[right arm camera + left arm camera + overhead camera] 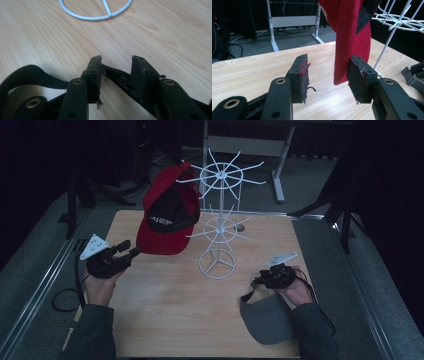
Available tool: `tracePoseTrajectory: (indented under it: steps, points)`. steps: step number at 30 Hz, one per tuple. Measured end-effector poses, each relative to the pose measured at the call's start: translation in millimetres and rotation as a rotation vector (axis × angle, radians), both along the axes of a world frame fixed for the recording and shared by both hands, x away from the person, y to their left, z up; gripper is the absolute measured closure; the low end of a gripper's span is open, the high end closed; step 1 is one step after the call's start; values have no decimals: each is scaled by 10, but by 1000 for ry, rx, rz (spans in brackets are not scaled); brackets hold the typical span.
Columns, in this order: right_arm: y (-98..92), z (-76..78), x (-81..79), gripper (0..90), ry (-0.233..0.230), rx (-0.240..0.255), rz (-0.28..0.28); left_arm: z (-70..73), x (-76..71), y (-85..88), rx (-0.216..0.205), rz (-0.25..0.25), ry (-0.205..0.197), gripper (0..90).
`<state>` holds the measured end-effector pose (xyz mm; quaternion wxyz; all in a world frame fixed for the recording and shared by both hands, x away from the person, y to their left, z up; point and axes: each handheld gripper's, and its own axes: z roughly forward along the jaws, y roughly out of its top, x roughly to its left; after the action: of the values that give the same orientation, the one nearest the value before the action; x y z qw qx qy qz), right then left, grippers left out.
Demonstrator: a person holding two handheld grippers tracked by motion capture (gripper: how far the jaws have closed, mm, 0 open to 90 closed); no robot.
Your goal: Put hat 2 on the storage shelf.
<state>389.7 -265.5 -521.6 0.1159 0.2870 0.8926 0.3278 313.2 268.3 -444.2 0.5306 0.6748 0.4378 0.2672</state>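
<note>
Fingers of the left gripper (pixel 328 80) stand parted around the red fabric cap's brim (pixel 352 42), pads not pressing; its crown is cut off at the frame top. Right gripper (pixel 116 77) fingers are apart above a black strap (pixel 120 78) of the grey visor (pixel 267 320). Red cap hangs on the white wire rack (pixel 217 220); visor lies flat on the wooden tabletop (pixel 175 305), partly hidden by the right hand (pixel 295 290).

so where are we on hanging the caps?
Done: red cap hangs on the white wire rack. In hand: right gripper, jaws open, astride the strap of the grey visor on the table. Left: hang the visor. Left gripper is open by the cap's brim.
</note>
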Motion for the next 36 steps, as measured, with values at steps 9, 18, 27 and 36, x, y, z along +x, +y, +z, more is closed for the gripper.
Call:
tracePoseTrajectory:
  steps: [9,18,27,36]
  points:
    - [71,-29,65,526,22,-17,47,-10,-5,12,-5,2,3,524]
    - [119,-124,96,549,62,-74,72,-15,-2,3,-7,0,4,522]
    - [55,-31,52,539,38,-22,53,-24,-6,11,-7,0,5,522]
    - [108,-109,54,577,74,-53,67,-30,0,-13,-8,-4,6,521]
